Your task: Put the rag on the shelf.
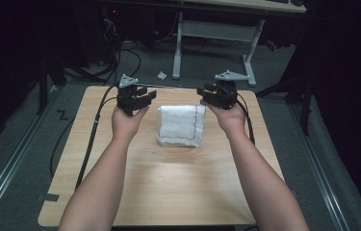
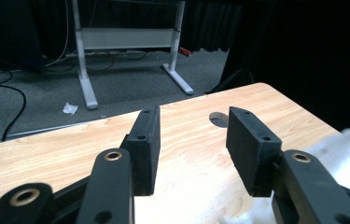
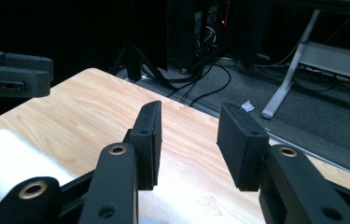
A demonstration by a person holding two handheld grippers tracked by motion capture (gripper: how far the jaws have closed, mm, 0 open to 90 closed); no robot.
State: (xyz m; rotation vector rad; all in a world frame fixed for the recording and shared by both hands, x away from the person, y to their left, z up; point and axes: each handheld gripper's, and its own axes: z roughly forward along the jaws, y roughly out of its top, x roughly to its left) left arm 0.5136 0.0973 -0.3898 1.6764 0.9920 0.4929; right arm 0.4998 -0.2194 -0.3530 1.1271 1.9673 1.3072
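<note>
A folded white towel (image 1: 181, 125) with a dark stitched line lies flat in the middle of the wooden table (image 1: 168, 192). My left gripper (image 1: 142, 98) hovers just beyond the towel's far left corner, jaws open, nothing between them. My right gripper (image 1: 208, 95) hovers by the far right corner, also open and empty. In the left gripper view the open gripper (image 2: 193, 140) looks over bare wood, with the towel (image 2: 345, 144) at the right edge. In the right gripper view the open gripper (image 3: 189, 140) faces the table's far edge; the towel (image 3: 9, 158) lies at lower left and the left gripper (image 3: 14, 77) is at upper left.
Beyond the table's far edge stands a white desk frame (image 1: 216, 33) on grey carpet, with cables (image 1: 120, 53) and a crumpled paper scrap (image 1: 161, 75) on the floor. Black cables trail from both grippers along the forearms. Metal rails run along both sides of the table.
</note>
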